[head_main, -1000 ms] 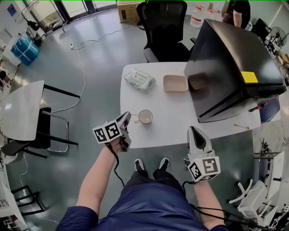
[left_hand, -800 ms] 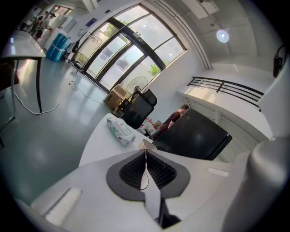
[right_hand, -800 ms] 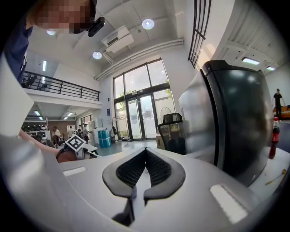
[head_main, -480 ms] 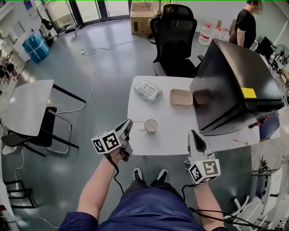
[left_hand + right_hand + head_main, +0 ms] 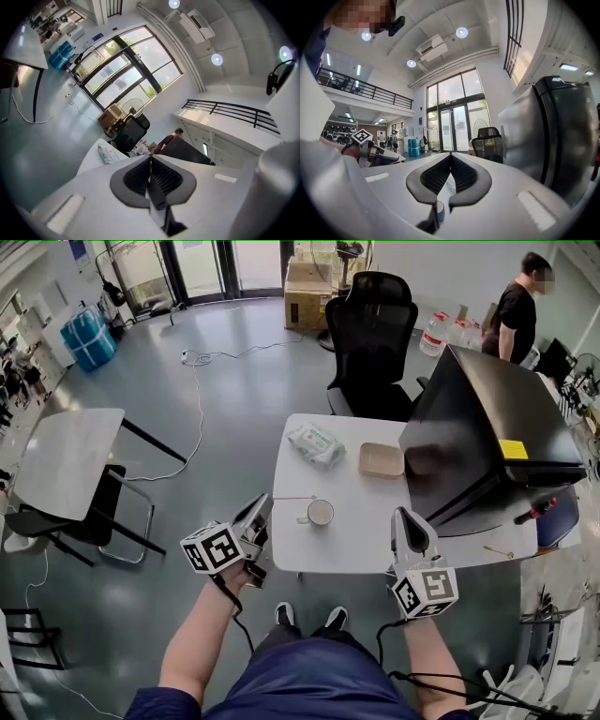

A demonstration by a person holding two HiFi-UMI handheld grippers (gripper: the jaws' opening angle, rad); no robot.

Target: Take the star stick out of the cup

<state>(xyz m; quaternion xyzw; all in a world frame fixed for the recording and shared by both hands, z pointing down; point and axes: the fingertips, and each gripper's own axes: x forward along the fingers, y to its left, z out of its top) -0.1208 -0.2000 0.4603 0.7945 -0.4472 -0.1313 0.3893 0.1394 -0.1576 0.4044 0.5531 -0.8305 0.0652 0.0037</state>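
A white cup [image 5: 320, 513] stands on the white table [image 5: 352, 545], near its front left. A thin stick [image 5: 291, 498] shows as a fine line running left from the cup's rim; no star shape can be made out. My left gripper [image 5: 262, 507] hangs shut at the table's front left edge, a short way left of the cup, with nothing in it. My right gripper [image 5: 404, 516] is shut and empty at the front edge, right of the cup. Closed pads fill the left gripper view [image 5: 150, 158] and the right gripper view [image 5: 450, 155].
A pack of wipes [image 5: 316, 444] and a beige tray [image 5: 381, 460] lie at the table's far side. A large black box [image 5: 487, 437] covers the right part. A black chair [image 5: 375, 334] stands behind; a person [image 5: 520, 320] is far right. A grey table [image 5: 66, 460] stands left.
The head view has pulled back and up, so the table looks smaller and farther. Both grippers stay shut near the front edge; the left one has drifted slightly left and down.
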